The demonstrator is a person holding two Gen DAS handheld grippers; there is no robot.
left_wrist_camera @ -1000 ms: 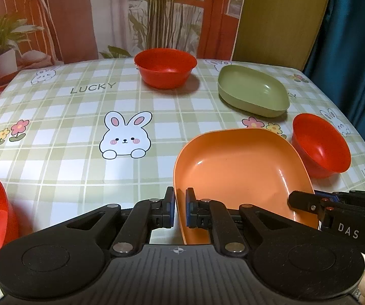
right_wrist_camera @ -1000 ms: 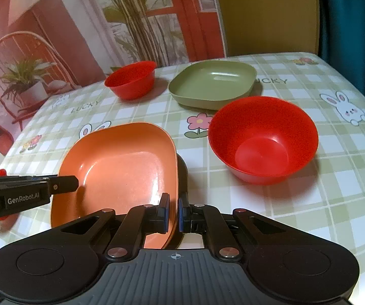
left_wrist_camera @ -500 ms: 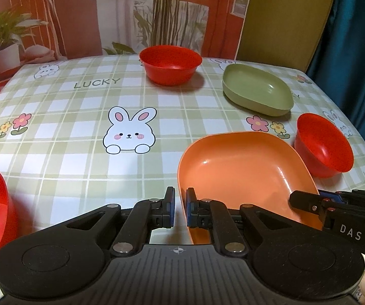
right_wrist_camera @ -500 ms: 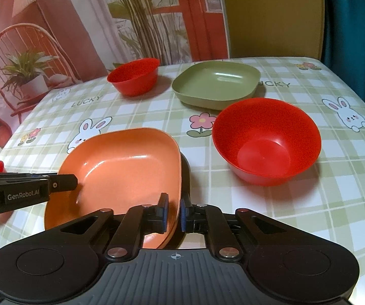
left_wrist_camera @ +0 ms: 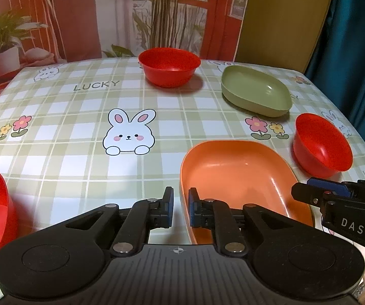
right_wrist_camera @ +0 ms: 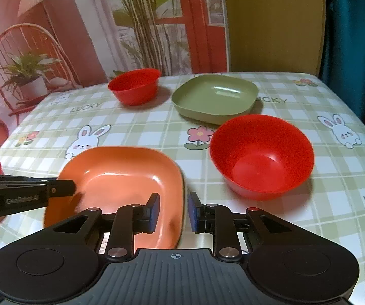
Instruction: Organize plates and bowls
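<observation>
Where tongs (right_wrist_camera: 173, 211) part, glossy squarish orange plate (right_wrist_camera: 121, 178)

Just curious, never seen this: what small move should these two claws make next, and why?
Probably draw both back: the left claw and right claw have just been opening, and the orange plate looks set down, its rim loose between their pads.

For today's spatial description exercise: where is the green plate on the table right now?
In the right wrist view the green plate sits at the table's far side, right of the far red bowl and just behind the near red bowl.
</observation>
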